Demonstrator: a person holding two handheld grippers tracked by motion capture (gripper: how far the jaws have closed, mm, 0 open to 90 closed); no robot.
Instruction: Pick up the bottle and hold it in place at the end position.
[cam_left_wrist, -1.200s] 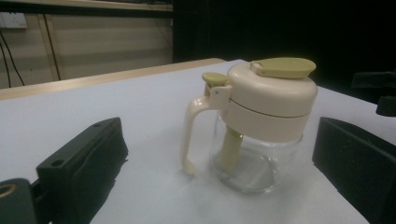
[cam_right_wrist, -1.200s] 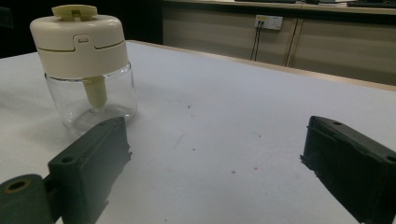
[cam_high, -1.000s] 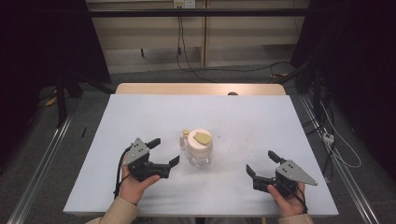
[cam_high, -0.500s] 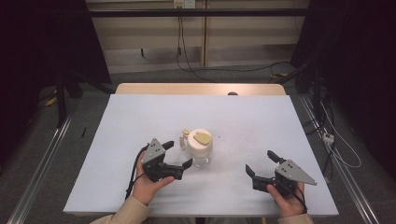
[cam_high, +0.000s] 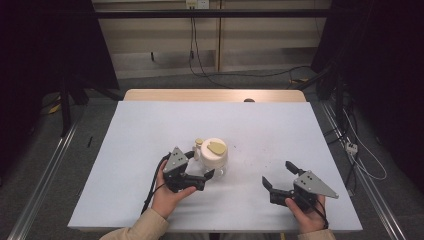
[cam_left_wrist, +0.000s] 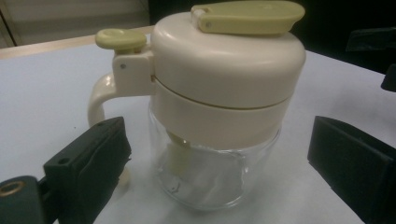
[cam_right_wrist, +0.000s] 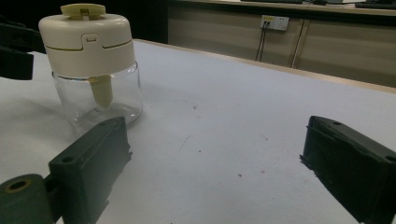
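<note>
Two wide-open jaws of the left gripper (cam_high: 200, 169) flank the upright glass jar (cam_left_wrist: 219, 121) mid-table (apparently untouched), while the right gripper (cam_high: 280, 176), open and empty, sits well apart.

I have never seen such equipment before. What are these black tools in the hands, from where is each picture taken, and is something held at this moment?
A person sits at a white table and holds a hand-operated gripper in each hand; no robot arm is there. Each tool has two black jaws.

The high view comes from a fixed camera above the table. The other two pictures come from small cameras riding on the grippers, looking along their jaws.

On the table stands one glass jar with a cream lid, a handle and a yellowish flap on top.

The left gripper is open, its jaws on either side of the jar without touching it. The right gripper is also open and waits apart from the jar. Nothing is held.
</note>
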